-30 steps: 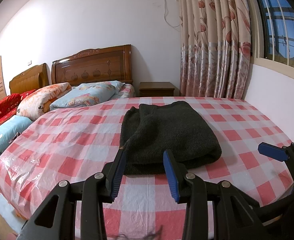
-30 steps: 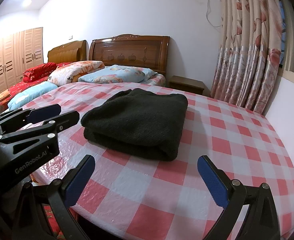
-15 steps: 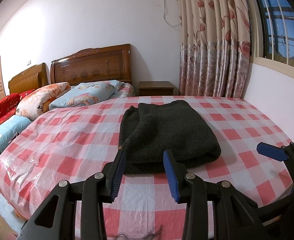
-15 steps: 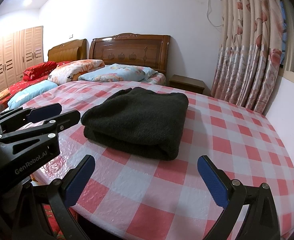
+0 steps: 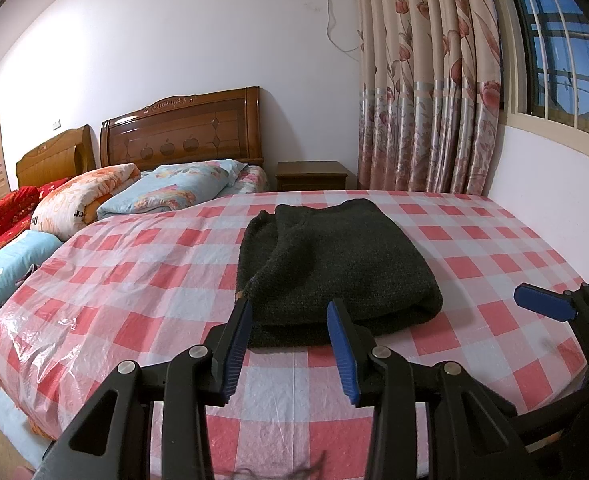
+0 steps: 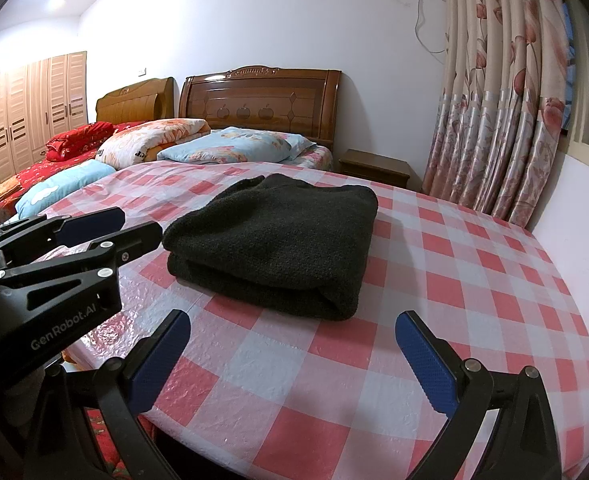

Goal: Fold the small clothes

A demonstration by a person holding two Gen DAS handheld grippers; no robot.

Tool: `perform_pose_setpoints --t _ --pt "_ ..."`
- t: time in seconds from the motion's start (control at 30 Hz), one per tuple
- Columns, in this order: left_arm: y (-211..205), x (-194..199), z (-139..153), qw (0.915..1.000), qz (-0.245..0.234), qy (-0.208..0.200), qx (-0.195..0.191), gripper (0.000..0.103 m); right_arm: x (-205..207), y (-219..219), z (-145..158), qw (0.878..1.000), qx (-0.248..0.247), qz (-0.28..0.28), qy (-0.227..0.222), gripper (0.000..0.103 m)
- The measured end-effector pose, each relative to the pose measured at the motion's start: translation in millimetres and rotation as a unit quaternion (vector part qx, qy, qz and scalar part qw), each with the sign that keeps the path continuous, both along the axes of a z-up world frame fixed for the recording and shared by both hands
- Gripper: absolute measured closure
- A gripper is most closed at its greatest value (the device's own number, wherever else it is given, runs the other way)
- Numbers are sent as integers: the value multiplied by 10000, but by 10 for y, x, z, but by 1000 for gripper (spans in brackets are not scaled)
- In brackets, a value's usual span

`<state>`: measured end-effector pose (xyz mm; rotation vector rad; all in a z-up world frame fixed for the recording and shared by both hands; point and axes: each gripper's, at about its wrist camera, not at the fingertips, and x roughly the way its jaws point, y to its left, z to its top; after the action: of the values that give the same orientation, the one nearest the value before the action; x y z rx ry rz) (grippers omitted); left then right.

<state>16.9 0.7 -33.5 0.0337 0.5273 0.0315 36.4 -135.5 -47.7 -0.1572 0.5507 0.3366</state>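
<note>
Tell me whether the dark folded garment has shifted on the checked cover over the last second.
No. The dark folded garment lies on the same squares of the checked cover, its near edge unchanged.

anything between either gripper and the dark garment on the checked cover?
Nothing visible. The folded dark knitted garment lies alone on the red-and-white checked plastic cover. Only bare cover lies between it and the open left gripper and open right gripper.
</note>
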Motion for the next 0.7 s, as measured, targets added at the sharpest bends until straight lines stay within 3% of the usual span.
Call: perform_pose_setpoints --t 0.63,0.7 --pt "33 69 -77 9999 -80 93 -47 64 24 10 -50 10000 -31 69 50 0" --pt "49 95 -103 9999 -92 -68 -95 64 39 11 -62 9999 -21 75 77 0"
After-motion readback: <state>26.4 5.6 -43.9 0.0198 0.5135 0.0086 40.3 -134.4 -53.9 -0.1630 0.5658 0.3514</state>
